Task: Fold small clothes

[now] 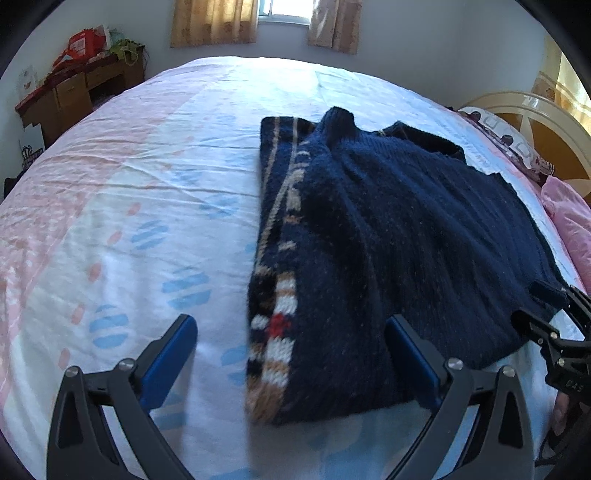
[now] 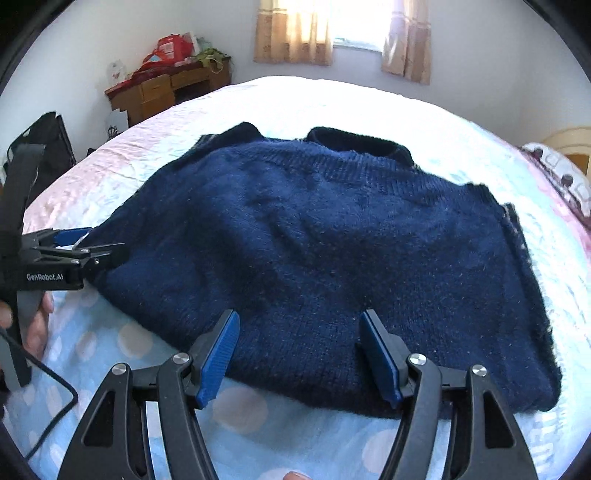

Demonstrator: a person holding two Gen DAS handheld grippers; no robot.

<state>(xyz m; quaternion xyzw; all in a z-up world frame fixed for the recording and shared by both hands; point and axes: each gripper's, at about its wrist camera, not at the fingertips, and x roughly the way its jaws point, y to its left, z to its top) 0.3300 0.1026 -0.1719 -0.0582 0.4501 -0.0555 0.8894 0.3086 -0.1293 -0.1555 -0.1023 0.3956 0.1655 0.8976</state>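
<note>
A navy knitted sweater [image 1: 399, 236] lies on the bed, its left side folded over so a patterned strip of white, tan and red [image 1: 280, 295] shows along the fold. My left gripper [image 1: 291, 332] is open, its jaws straddling the sweater's near left edge. In the right wrist view the sweater [image 2: 332, 236] shows its plain navy side. My right gripper [image 2: 299, 332] is open just above the near hem. The left gripper also shows in the right wrist view [image 2: 88, 251] at the sweater's left edge. The right gripper shows in the left wrist view [image 1: 546, 306].
The bed sheet [image 1: 129, 206] is white with pink and blue marks. A wooden desk [image 1: 77, 88] with bags on it stands at the far left. A pillow [image 1: 506, 140] and headboard [image 1: 546, 122] lie to the right. A curtained window [image 2: 354, 29] is beyond the bed.
</note>
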